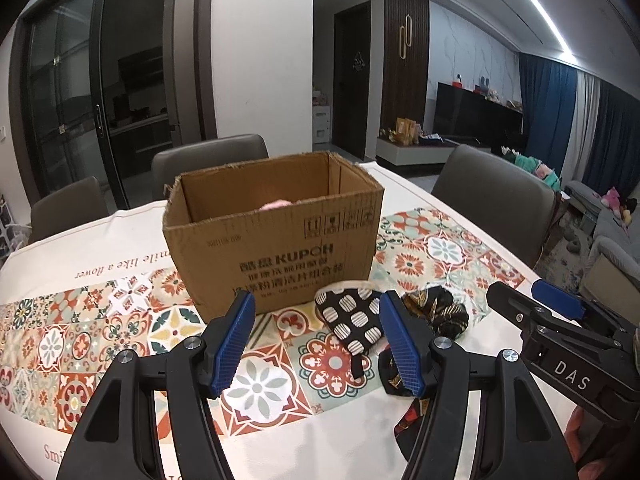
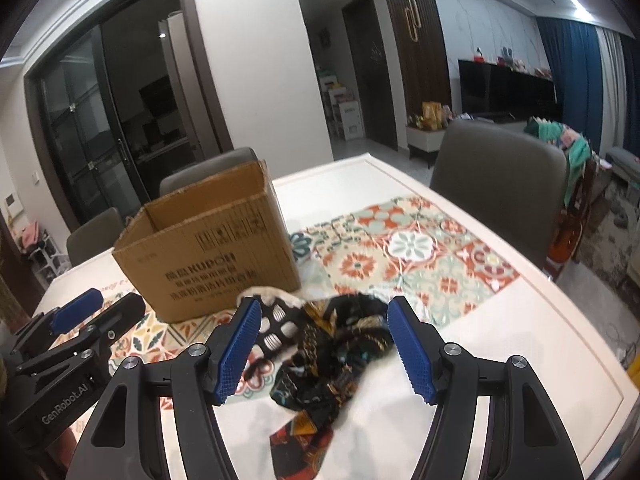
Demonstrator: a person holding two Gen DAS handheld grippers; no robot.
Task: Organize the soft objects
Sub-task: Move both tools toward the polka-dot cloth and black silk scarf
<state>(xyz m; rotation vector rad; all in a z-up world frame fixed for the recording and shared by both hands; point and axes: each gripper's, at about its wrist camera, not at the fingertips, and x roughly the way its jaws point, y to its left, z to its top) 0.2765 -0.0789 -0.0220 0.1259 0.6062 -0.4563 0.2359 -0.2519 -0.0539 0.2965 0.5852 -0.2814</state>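
Note:
An open cardboard box (image 1: 276, 248) stands on the table, with something pink (image 1: 274, 205) inside it. In front of it lie a black pouch with white striped dots (image 1: 350, 320) and a crumpled dark patterned scarf (image 1: 436, 312). My left gripper (image 1: 318, 344) is open and empty, just short of the pouch. My right gripper (image 2: 326, 348) is open and empty, with the scarf (image 2: 332, 356) lying between and below its fingers. The box (image 2: 212, 256) and pouch (image 2: 274, 320) also show in the right wrist view. Each gripper shows in the other's view: the right one (image 1: 536, 300) and the left one (image 2: 96, 308).
A tablecloth with a coloured tile pattern (image 1: 432, 252) covers the white table (image 2: 520, 320). Grey chairs stand at the far side (image 1: 210, 160) and the right (image 2: 496, 176). A sofa with toys (image 1: 612, 216) is beyond the table on the right.

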